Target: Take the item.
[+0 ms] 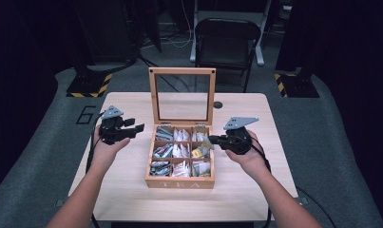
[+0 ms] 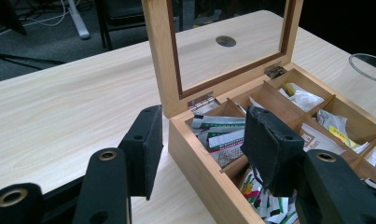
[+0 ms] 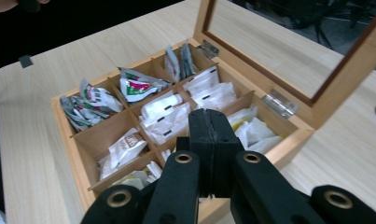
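High view shows a pale wooden table [image 1: 122, 190] with a wooden tea box [image 1: 179, 182] at its middle, its glass lid [image 1: 182, 97] standing upright. Nine compartments hold tea bags [image 1: 181, 150]. At the box's left side the left gripper [image 1: 137, 129] hovers, jaws spread with nothing between them. Over the box's right edge the right gripper [image 1: 212, 139] points inward, jaws pressed together on nothing.

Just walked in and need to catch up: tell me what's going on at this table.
A person holds a gripper in each hand beside an open wooden tea box with sachets in its nine compartments. The right gripper, jaws shut and empty, hangs over the box's right side. The left gripper waits at its left, jaws open with nothing between them. The glass lid stands upright.
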`<action>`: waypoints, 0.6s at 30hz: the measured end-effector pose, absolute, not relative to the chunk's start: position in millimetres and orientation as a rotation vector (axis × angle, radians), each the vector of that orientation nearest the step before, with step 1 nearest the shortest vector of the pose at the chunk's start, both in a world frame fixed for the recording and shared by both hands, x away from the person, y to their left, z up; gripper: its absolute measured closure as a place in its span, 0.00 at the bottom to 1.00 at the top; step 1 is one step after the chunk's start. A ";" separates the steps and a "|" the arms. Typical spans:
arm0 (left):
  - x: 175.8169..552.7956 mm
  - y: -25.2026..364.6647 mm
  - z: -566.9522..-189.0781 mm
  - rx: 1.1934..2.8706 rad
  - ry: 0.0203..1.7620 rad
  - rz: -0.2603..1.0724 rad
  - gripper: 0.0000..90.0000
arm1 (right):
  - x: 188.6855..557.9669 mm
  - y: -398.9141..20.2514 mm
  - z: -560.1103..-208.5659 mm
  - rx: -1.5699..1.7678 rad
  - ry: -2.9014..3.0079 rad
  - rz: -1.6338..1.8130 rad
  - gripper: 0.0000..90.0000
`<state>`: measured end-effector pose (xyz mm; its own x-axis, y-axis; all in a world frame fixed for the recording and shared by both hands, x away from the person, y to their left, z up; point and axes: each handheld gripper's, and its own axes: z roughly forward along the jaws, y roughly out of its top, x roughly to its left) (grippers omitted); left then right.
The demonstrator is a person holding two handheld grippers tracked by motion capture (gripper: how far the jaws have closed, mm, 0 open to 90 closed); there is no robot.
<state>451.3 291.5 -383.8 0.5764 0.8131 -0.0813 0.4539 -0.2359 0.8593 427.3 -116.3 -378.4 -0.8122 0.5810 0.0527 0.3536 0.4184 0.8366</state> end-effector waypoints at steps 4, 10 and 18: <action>451.5 291.8 -383.7 1.879 1.027 0.482 0.53 | 429.9 -123.1 -376.0 0.838 2.413 1.330 1.00; 451.3 291.4 -383.8 1.877 1.027 0.484 0.53 | 435.3 -137.2 -374.8 0.881 2.383 1.311 1.00; 451.7 291.0 -384.6 1.881 1.026 0.485 0.53 | 439.2 -152.1 -376.3 0.914 2.347 1.295 1.00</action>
